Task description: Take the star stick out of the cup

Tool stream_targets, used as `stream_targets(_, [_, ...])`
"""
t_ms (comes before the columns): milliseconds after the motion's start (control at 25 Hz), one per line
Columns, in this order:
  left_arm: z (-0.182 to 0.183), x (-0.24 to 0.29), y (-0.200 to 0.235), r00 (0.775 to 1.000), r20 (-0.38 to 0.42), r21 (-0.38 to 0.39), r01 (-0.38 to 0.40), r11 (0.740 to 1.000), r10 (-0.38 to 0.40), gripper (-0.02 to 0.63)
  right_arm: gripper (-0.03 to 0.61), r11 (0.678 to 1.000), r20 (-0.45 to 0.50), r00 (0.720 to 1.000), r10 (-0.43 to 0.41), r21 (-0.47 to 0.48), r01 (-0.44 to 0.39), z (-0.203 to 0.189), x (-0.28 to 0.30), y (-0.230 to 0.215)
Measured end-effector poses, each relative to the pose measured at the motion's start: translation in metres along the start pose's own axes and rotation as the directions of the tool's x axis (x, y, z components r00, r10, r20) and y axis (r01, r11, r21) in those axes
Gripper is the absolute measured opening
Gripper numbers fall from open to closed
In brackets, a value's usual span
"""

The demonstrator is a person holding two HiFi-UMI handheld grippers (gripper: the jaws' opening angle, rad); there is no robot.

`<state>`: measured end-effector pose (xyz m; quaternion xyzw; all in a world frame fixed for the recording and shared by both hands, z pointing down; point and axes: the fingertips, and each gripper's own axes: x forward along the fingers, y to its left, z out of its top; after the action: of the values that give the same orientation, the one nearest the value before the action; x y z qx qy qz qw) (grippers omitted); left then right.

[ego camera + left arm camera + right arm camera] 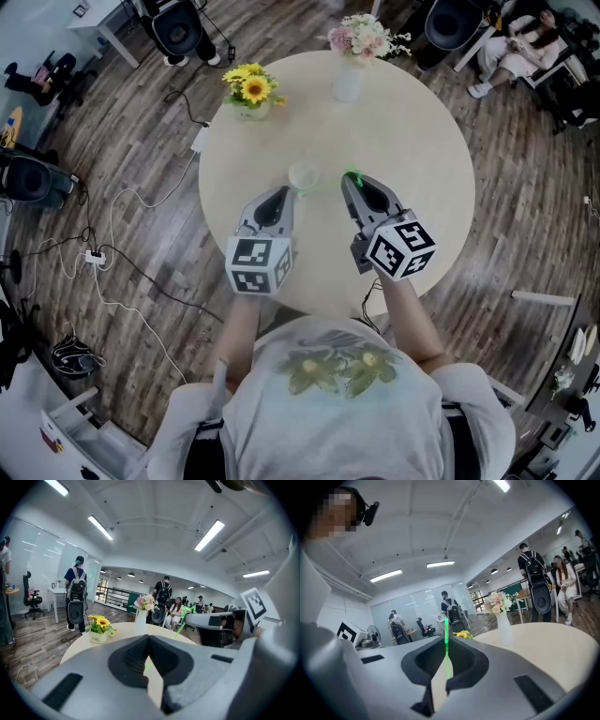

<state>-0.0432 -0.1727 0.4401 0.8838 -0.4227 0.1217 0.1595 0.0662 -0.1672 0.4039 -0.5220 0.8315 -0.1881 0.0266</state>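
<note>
A small white cup (303, 175) stands near the middle of the round table (422, 150). My right gripper (349, 180) is just right of it, shut on the thin green star stick (446, 641). The stick slants from the cup towards that gripper, and its star (189, 610) shows at the right gripper's tip. My left gripper (287, 190) has its tips at the cup's near left rim. In the left gripper view its jaws (149, 638) are closed together and hide the cup. I cannot tell whether they pinch the rim.
A pot of sunflowers (251, 94) stands at the table's far left and a white vase of pink flowers (352, 66) at the far side. Cables (122, 272) trail over the wooden floor on the left. Chairs and people ring the room.
</note>
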Motion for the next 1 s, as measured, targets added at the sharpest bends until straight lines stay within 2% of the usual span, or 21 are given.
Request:
stream_targets(240, [0.004, 0.0, -0.004, 1.0, 0.006, 0.015, 0.002, 1.0, -0.002, 0.002, 0.029, 0.998, -0.021, 1.0, -0.005, -0.062, 0.004, -0.003, 0.0, 0.009])
stream_targets(1000, [0.005, -0.001, -0.017, 1.0, 0.01, 0.038, 0.011, 0.999, -0.012, 0.002, 0.029, 0.997, -0.05, 0.999, -0.006, -0.082, 0.002, -0.007, -0.004, 0.016])
